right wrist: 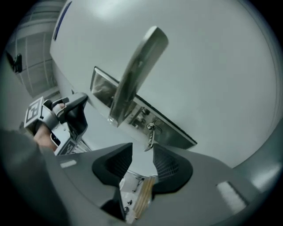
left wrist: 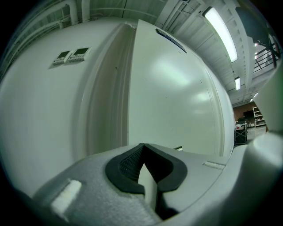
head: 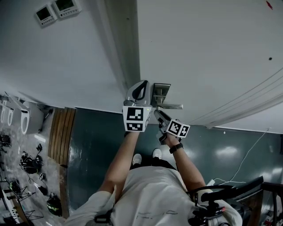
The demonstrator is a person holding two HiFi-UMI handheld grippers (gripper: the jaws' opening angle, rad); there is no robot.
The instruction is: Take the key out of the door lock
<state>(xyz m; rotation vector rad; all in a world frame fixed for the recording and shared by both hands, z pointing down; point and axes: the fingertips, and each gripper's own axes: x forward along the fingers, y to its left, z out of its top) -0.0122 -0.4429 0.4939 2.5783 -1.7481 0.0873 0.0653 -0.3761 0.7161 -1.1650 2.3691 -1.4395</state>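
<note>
A small metal key (right wrist: 151, 134) hangs from the steel lock plate (right wrist: 143, 112) of the white door (head: 208, 53), just below the lever handle (right wrist: 137, 70). My right gripper (right wrist: 141, 148) is open just under the lock. The key's tip reaches down to the gap between the pads, and neither pad presses on it. In the head view this gripper (head: 159, 117) sits below the handle (head: 170, 106). My left gripper (head: 137, 93) is level at the door's edge, left of the lock. Its jaws (left wrist: 142, 149) meet at the tips, with only a pale strip showing behind them.
Two wall control panels (head: 56, 11) hang on the wall left of the door frame (head: 126, 48). Wooden planks (head: 62, 132) and loose gear with cables (head: 31, 165) lie on the floor at the left. A dark railing (head: 239, 187) stands at the lower right.
</note>
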